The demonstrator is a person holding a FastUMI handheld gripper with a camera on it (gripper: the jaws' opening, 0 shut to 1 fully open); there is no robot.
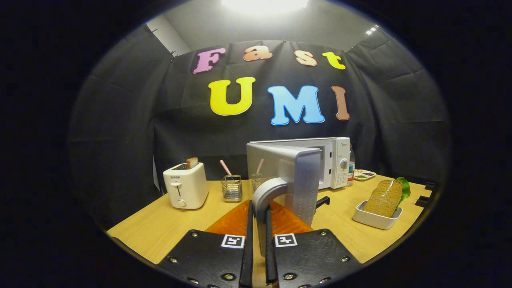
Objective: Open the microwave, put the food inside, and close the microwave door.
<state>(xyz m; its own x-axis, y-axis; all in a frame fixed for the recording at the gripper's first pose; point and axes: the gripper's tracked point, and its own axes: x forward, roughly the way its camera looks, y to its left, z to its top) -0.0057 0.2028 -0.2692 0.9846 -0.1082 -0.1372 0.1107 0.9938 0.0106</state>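
Microwave stands at table rear, door swung open. Gripper clenched on door handle. Sandwich in dish right. Toaster, marked SUPOR, left.

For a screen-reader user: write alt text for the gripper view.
The gripper is shut on the curved door handle of a white microwave, whose door stands swung open over a wooden table. A sandwich waits in a white dish to the right; a toaster stands to the left.
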